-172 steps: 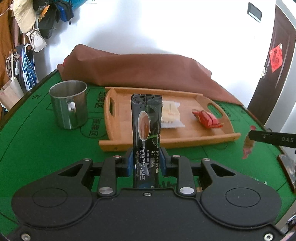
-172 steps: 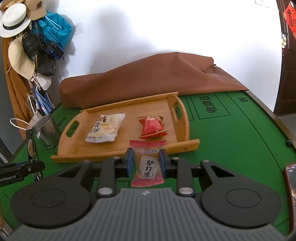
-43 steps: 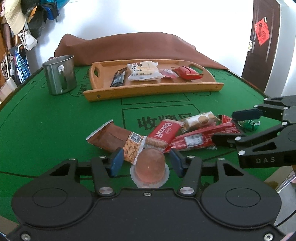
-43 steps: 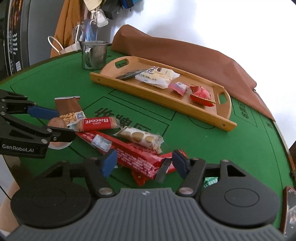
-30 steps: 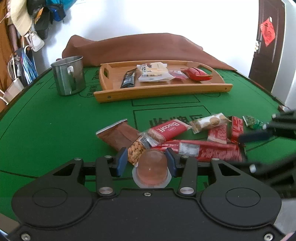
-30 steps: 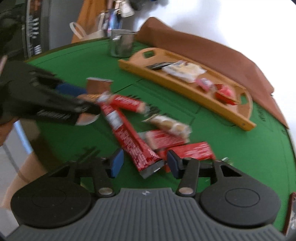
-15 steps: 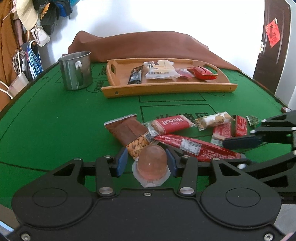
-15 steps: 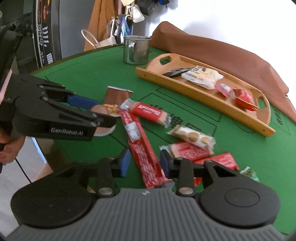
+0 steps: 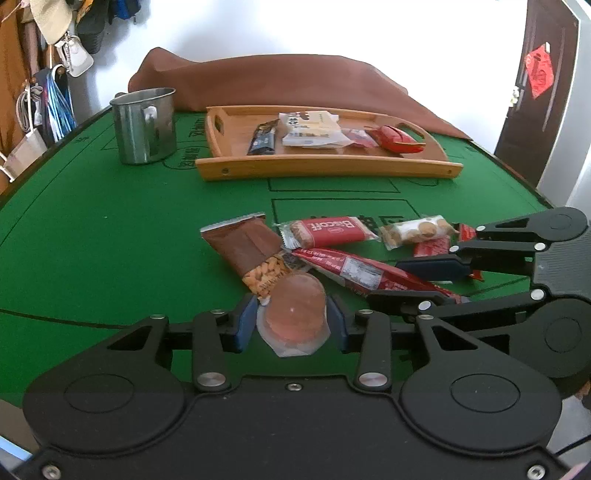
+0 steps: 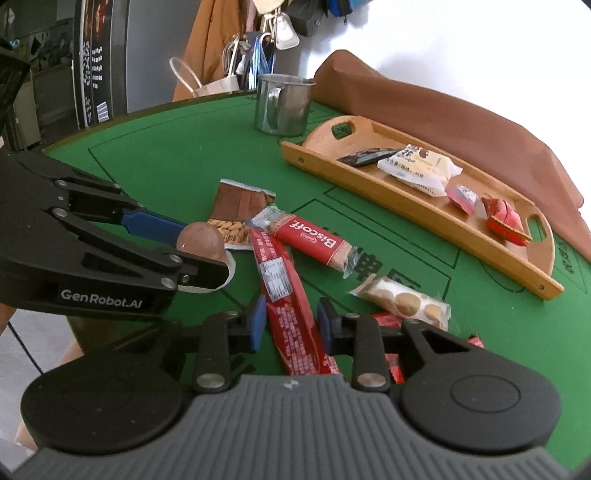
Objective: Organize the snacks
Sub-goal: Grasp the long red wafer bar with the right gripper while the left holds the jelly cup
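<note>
Well beyond the jaws, a shiny steel mug with a handle (image 9: pixel 143 125) stands upright on the green felt surface (image 9: pixel 92 229), a rumpled brown cloth (image 9: pixel 280 83) lies farther back against the white wall, and hats and bags (image 9: pixel 62 33) hang at far left.

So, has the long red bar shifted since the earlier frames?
Yes. In the left wrist view the long red bar has swung its right end toward the camera, away from the small red packs.
</note>
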{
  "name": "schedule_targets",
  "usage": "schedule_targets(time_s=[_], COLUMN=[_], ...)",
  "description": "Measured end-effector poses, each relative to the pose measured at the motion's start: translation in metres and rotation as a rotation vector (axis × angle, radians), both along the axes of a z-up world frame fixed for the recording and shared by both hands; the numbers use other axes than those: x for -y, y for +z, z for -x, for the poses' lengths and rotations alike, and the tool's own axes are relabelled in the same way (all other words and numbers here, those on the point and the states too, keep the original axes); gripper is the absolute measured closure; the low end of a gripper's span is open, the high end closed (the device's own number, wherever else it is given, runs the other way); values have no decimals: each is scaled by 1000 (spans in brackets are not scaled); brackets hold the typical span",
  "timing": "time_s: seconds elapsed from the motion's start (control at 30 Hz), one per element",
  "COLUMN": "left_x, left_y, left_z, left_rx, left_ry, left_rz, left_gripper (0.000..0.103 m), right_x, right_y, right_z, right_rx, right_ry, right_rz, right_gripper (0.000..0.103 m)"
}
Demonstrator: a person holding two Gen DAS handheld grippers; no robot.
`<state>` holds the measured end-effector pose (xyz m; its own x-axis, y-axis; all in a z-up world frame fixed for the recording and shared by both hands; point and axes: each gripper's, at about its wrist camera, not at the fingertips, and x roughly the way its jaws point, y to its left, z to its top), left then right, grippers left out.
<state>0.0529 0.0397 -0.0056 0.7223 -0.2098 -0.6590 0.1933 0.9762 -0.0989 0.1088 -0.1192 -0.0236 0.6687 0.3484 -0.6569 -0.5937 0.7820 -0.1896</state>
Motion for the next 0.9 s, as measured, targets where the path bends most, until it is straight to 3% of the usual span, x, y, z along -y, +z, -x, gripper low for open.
schedule_targets(time_s=[0.33, 0.43, 0.67, 0.9], left_x=[-2, -2, -2, -1], left_y=[-1, -2, -2, -2], left_z=[-4, -4, -5, -5], left_rx=[4, 6, 8, 11], left_ry=[5, 10, 7, 10], left_rz=[22, 26, 26, 24], left_gripper=[65, 65, 65, 65], right_x=[4, 9, -2, 0], right_y=[-3, -8, -9, -8], right_z=[0, 2, 17, 10], right_rx=[16, 32, 125, 109], right_ry=[-40, -40, 30, 5], right_rz=[-56, -110, 5, -20], right_gripper=[65, 55, 50, 48])
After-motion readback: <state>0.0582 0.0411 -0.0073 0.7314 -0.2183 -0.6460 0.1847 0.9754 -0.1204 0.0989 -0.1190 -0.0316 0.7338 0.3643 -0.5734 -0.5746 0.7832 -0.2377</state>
